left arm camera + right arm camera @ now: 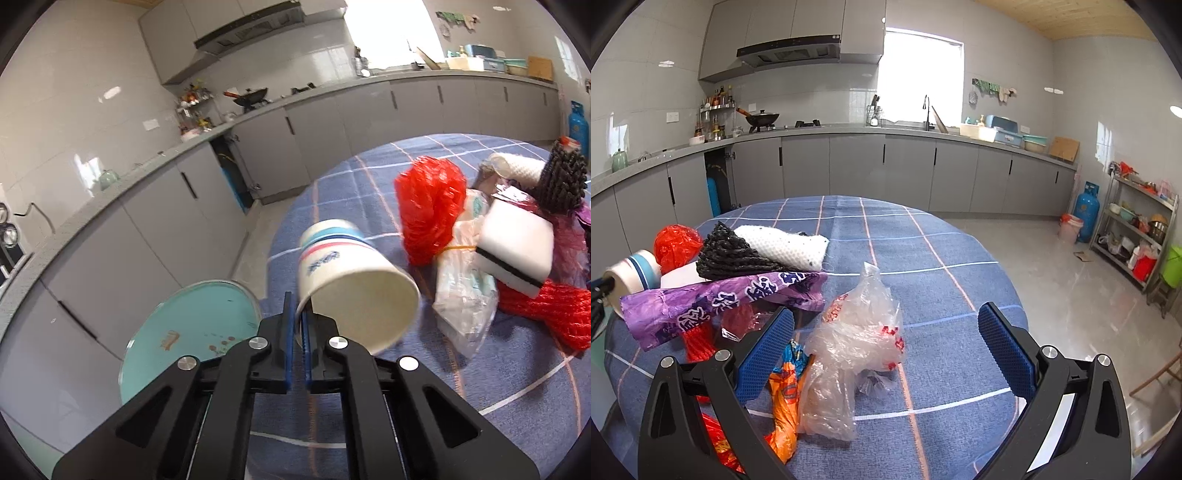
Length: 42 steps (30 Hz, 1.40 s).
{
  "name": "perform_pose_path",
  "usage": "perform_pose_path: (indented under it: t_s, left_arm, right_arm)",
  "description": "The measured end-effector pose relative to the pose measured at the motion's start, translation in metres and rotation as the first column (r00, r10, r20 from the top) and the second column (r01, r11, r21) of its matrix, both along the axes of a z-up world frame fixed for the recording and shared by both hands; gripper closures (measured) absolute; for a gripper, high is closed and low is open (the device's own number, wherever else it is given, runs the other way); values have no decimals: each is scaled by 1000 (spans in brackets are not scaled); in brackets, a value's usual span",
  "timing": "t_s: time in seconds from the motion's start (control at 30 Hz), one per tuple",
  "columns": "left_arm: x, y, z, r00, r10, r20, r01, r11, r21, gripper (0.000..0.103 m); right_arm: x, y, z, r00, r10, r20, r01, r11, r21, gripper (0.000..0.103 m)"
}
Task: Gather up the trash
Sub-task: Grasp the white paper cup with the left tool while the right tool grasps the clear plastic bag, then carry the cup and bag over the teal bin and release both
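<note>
Grey kitchen, cabinets along the walls; round surface [945, 258] under a blue checked cloth, trash heaped at one side.

Left hand-held gripper [298, 334] is fully closed, pinching the rim wall of a paper cup [347, 280], one pad inside the mouth and one outside. A rim pinch suits a thin wall and needs no wide opening. The cup lies tipped, mouth toward the camera, at the surface edge just above a teal bin [192, 328] on the floor, so likely a short carry and drop.

Right hand-held gripper [886, 354] is wide open and holds nothing; it straddles a crumpled clear plastic bag [857, 332], apparently lined up for the next grab.

The remaining pile, red mesh [430, 206], white sponge [517, 243] and purple wrapper [720, 302], stays near the cup.
</note>
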State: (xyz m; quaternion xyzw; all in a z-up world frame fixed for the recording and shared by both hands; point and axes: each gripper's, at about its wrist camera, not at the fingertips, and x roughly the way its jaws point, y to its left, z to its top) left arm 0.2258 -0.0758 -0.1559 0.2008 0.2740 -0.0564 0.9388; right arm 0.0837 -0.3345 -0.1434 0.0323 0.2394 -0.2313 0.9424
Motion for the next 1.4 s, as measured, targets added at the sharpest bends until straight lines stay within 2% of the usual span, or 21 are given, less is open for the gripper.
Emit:
perform_pose_path:
  t_s: [0.27,0.47,0.63,0.83,0.87,0.9,1.0,1.1,1.4]
  left_arm:
    - [-28,14,15,996,66,64,-66,998,2,100]
    - [-49,9,24,994,57,95,-61,997,39,100]
    - [-62,0,31,992,25,124,-33,998,62,100]
    - [-67,-3,35,992,15,125,-23,998,58,100]
    - [-68,-4,35,992,15,126,-22,998,56,100]
    - [-68,-4,36,992,15,127,-22,998,55,100]
    - [-69,-2,38,991,16,133,-23,998,53,100]
    - [-69,0,40,990,18,143,-26,998,54,100]
    - [-67,16,52,983,47,177,-62,995,80,100]
  right_arm:
    - [-6,-13,1,1000,-21,-2,21,1000,3,6]
    - [-3,-15,-3,1000,6,-26,-4,999,42,22]
    - [2,-8,-5,998,57,-36,-55,997,60,29]
    - [8,-10,-15,992,103,-73,-93,988,120,53]
    - [9,-10,-17,990,116,-77,-105,986,129,63]
    - [10,-9,-18,988,132,-82,-120,983,138,67]
    - [9,-6,-18,982,167,-85,-153,977,151,77]
    - [7,-4,-15,982,173,-80,-160,977,142,83]
    - [-1,-2,15,986,165,-29,-162,984,73,85]
